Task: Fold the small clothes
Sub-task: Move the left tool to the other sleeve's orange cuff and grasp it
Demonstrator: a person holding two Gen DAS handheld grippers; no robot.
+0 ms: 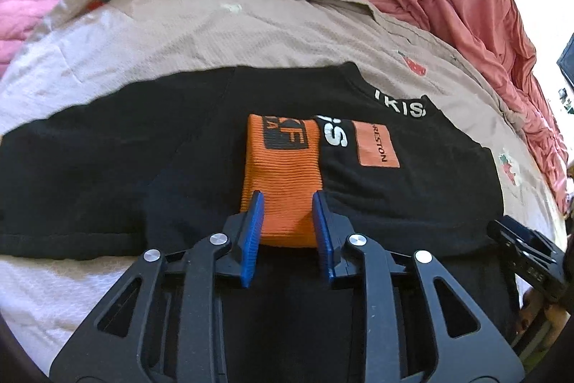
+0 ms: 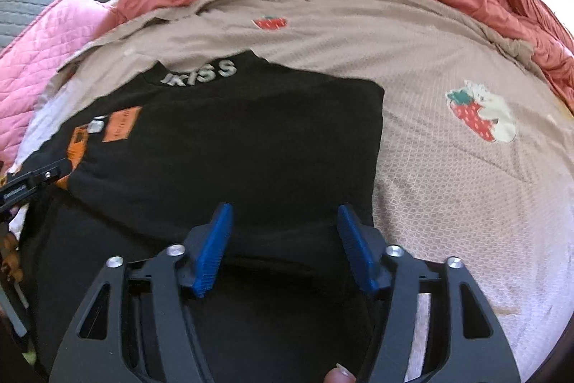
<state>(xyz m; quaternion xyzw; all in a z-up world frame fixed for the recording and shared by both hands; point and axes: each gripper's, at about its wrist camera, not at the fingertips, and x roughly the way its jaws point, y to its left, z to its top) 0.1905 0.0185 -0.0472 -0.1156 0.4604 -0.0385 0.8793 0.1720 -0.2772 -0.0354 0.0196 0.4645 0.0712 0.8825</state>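
The right gripper (image 2: 285, 214) hovers with its blue pads (image 2: 211, 250) spread wide over the near edge of a black garment (image 2: 229, 139) lying on a beige strawberry-print blanket (image 2: 448, 189), nothing visibly pinched between them.

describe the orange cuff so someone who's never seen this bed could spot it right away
On the beige strawberry-print blanket lies a black sweatshirt, spread flat. The orange cuff is the ribbed sleeve end folded across its middle, between the blue pads of the left gripper. Unlike the flat orange patch beside it, it is ribbed knit with a black logo box at its far end.
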